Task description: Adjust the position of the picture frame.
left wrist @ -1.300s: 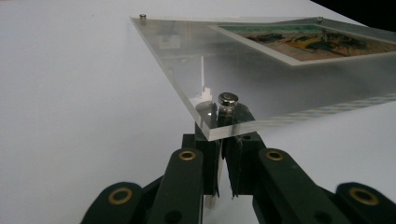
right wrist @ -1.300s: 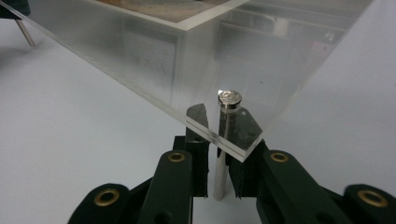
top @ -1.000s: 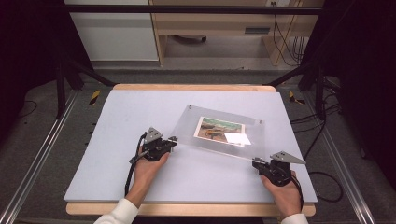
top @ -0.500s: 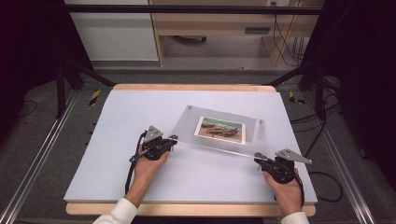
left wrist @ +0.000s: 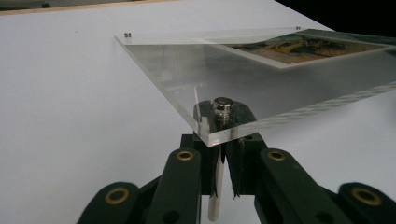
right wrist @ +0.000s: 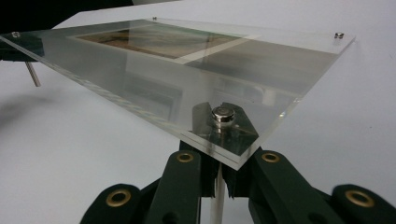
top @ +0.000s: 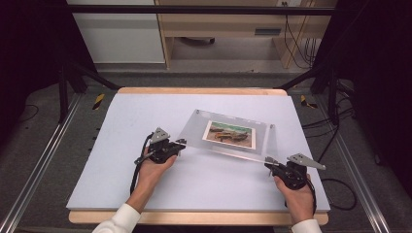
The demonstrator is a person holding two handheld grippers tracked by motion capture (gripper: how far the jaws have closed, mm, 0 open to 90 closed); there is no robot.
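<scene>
High view: clear acrylic frame (top: 228,133) sits well inside table (top: 121,121) edges.

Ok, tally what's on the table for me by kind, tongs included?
Clear frame with photo: 1
Metal corner bolts on it: 4
Tongs: 2, left tongs and right tongs
Total: 7

The table top (top: 121,145) was pale grey with a light wood edge; the frame (top: 194,133) was clear, its picture (top: 229,134) brown and green; both grippers (top: 165,148) (top: 286,171) were black.
</scene>
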